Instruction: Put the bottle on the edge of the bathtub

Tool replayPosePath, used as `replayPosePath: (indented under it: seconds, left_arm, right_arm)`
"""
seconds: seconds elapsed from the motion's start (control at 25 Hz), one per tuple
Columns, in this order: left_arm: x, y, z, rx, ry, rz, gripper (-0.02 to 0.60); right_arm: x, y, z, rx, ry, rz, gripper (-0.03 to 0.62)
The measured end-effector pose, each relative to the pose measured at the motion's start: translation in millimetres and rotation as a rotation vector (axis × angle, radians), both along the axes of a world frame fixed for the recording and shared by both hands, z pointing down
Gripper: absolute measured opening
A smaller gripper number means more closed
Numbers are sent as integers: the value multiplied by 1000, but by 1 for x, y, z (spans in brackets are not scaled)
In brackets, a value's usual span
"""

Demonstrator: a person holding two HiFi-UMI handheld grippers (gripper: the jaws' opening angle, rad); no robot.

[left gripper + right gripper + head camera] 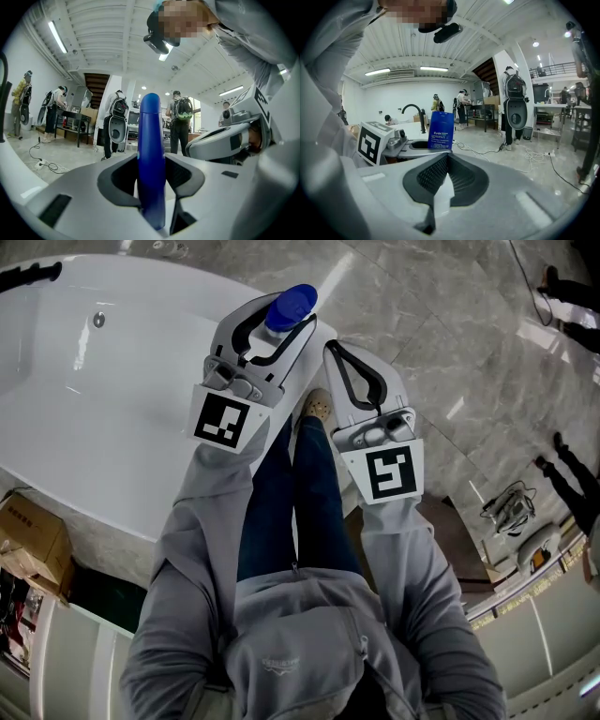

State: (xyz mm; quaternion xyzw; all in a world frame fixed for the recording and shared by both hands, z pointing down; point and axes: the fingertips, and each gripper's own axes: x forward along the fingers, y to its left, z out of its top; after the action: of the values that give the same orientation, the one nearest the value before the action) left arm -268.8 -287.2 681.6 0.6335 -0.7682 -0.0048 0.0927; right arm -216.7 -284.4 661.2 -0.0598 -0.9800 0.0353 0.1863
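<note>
A blue bottle (290, 306) with a white label stands upright between the jaws of my left gripper (279, 322), which is shut on it, above the right end of the white bathtub (94, 501). In the left gripper view the bottle (151, 154) fills the gap between the pads of that gripper (151, 190). My right gripper (336, 352) hangs just to the right of it, shut with nothing in it. The right gripper view shows its own jaws (443, 161) closed together and the bottle (441, 130) beyond them, in the left gripper (396, 140).
A grey marble floor (450, 324) lies right of the tub. A cardboard box (33, 535) sits at the lower left. A black faucet (414, 112) rises behind the tub. Several people stand in the room, with cables on the floor (534, 154).
</note>
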Motion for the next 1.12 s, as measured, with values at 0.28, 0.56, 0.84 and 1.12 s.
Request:
replayPosePath:
  seconds: [0.28, 0.56, 0.84, 1.12]
  left_arm:
    - [7, -1, 2, -1, -47, 37, 152]
    - [17, 5, 4, -35, -104, 109, 152]
    - [17, 5, 12, -64, -73, 115, 153]
    - [16, 12, 31, -139, 9, 71, 255]
  right_arm:
    - [2, 2, 2, -3, 16, -2, 3]
    - [4, 7, 2, 1, 24, -9, 3]
    - [6, 10, -4, -1, 15, -10, 4]
    - [17, 9, -10, -11, 18, -4, 3]
